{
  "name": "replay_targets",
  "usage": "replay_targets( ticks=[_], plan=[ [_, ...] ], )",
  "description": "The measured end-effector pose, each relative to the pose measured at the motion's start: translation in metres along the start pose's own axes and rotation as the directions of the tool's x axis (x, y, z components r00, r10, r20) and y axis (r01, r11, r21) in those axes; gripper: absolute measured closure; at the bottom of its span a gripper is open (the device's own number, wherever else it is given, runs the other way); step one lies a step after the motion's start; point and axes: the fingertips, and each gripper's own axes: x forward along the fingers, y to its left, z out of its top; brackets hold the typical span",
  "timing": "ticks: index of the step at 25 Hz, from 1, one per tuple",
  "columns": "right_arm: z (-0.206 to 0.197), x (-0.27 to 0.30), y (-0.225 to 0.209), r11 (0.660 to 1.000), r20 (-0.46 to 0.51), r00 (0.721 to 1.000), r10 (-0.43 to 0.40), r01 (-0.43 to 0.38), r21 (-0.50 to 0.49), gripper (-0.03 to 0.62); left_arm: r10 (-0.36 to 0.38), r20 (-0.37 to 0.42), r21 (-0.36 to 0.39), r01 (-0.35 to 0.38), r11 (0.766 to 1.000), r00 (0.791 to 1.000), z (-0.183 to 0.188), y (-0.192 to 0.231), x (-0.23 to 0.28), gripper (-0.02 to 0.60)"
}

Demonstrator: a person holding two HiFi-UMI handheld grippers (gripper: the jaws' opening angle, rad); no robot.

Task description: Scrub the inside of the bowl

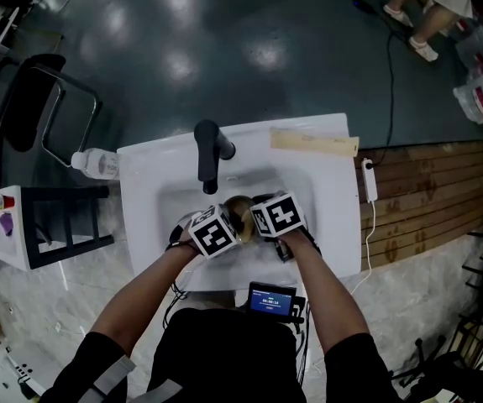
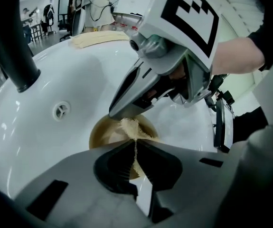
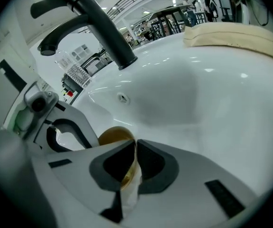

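Down in the white sink [image 1: 329,191] sits the amber bowl [image 2: 103,133]. The left gripper [image 2: 135,151] has its fingers pinched narrow on the near rim. The right gripper [image 3: 136,146] slants into the bowl, fingers clamped on a beige scrub pad [image 2: 129,126]. Both forearms reach forward side by side.

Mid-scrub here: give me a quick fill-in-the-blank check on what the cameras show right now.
1. The white sink has a faucet coloured ____.
2. The right claw holds a beige scrub pad in the brown ____.
3. The left claw is ____ on that vessel's near rim.
Missing words: black; bowl; shut.
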Motion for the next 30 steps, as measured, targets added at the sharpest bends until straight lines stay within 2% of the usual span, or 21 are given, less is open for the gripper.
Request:
replay_targets(
  ticks=[2,4,8,12,18,25,27,30],
  plan=[
    [0.0,-0.001,-0.001,1.0,0.007,1.0,0.01,-0.01,0.018,0.574,-0.014,0.024,-0.04,0.015,0.999,1.0,0.003,0.005,-0.003,0.568],
    [0.0,-0.001,-0.001,0.999,0.015,1.0,0.02,-0.02,0.03,0.574,-0.051,0.08,-0.108,0.059,0.992,0.995,0.008,0.007,-0.004,0.568],
    [0.0,-0.002,0.001,0.999,0.02,0.999,0.032,-0.033,0.04,0.574,-0.09,0.165,-0.211,0.124,0.97,0.982,0.016,0.012,-0.008,0.569],
    [0.0,-0.004,0.006,0.998,0.025,0.998,0.053,-0.054,0.043,0.576,-0.097,0.254,-0.309,0.176,0.934,0.962,0.022,0.02,-0.011,0.568],
    [-0.006,-0.004,0.01,0.998,0.003,0.998,0.058,-0.058,0.009,0.576,-0.027,0.261,-0.374,0.127,0.919,0.965,0.014,0.037,-0.007,0.568],
    [-0.012,-0.005,0.003,0.999,-0.019,1.0,0.016,-0.017,-0.044,0.579,0.094,0.235,-0.423,0.015,0.906,0.967,0.004,0.06,-0.01,0.568],
    [-0.013,-0.006,0.0,1.0,-0.013,1.0,0.016,-0.016,-0.024,0.579,0.114,0.23,-0.414,-0.009,0.91,0.967,0.002,0.064,-0.013,0.568],
    [-0.012,-0.006,-0.001,1.0,-0.016,1.0,0.005,-0.005,-0.024,0.579,0.132,0.208,-0.365,-0.048,0.93,0.969,-0.003,0.065,-0.016,0.568]
  ],
)
